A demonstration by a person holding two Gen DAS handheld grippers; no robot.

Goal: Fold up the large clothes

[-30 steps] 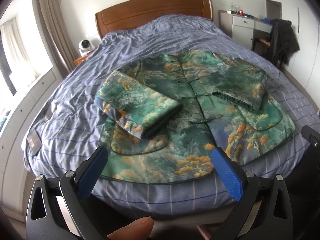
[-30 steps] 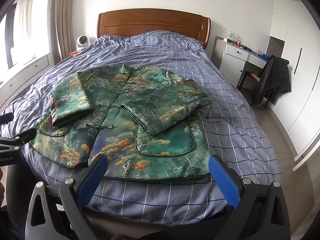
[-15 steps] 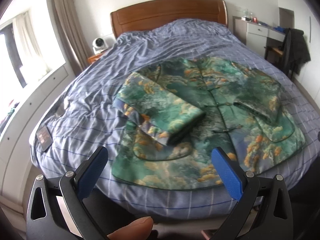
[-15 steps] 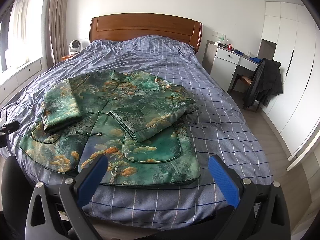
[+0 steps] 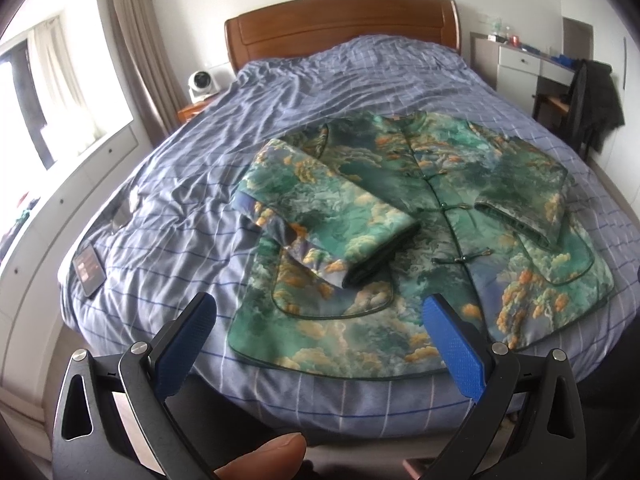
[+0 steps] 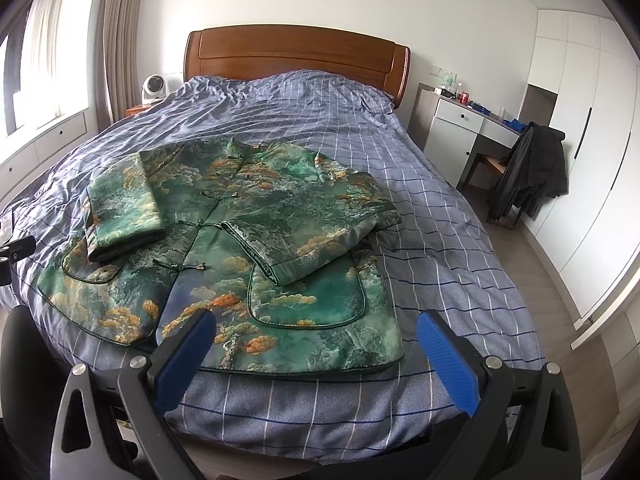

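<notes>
A green jacket with orange cloud print (image 5: 448,216) lies flat, front up, near the foot of the bed. Both sleeves are folded in over the body: the left sleeve (image 5: 332,216) and the right sleeve (image 5: 528,200). The jacket also shows in the right wrist view (image 6: 256,236). My left gripper (image 5: 320,320) is open and empty, held off the bed's foot in front of the jacket's hem. My right gripper (image 6: 316,332) is open and empty, also held back from the hem, toward its right corner.
The bed has a blue checked cover (image 6: 420,184) and a wooden headboard (image 6: 296,56). A phone (image 5: 90,270) lies on the bed's left edge. A white desk (image 6: 472,128) and a chair with a dark coat (image 6: 532,168) stand to the right. A small fan (image 5: 202,84) sits by the curtain.
Both grippers have drawn back from the bed and shifted left, so the jacket sits smaller and more to the right in the left wrist view. Both stay open. The jacket has not moved.
</notes>
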